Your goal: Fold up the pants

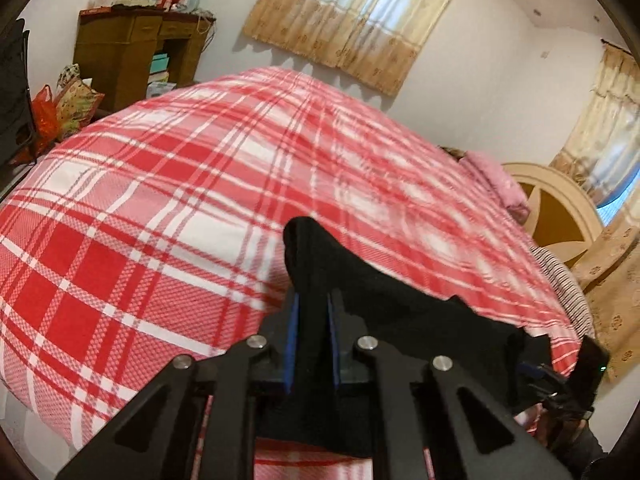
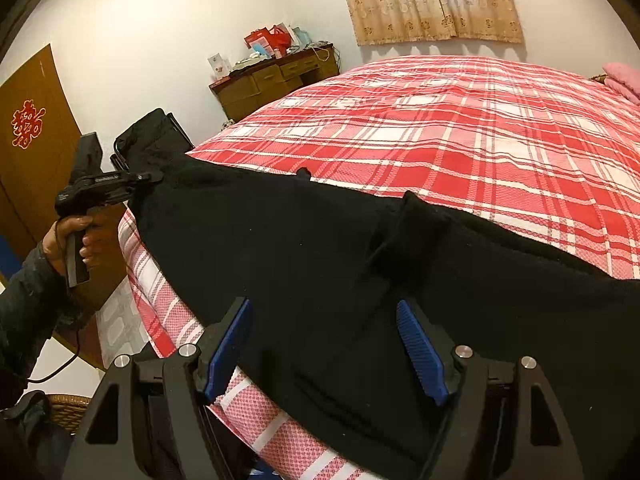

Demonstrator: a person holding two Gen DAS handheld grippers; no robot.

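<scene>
The black pants point(image 2: 320, 280) are being clamped by the closed left gripper point(image 1: 312, 316) above the plaid bedspread point(image 1: 160, 200), while the right gripper point(image 2: 324, 344) is being held open over them.

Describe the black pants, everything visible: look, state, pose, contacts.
The black pants look like soft, matte, slightly fuzzy knit. They lie spread along the near edge of the bed on its red-and-white plaid cover, wrinkled, with a raised fold near the middle. The left claw is shut on one end, pinching a peak of cloth lifted off the cover. The right claw is open, its blue pads straddling the fabric without pressing it.
</scene>
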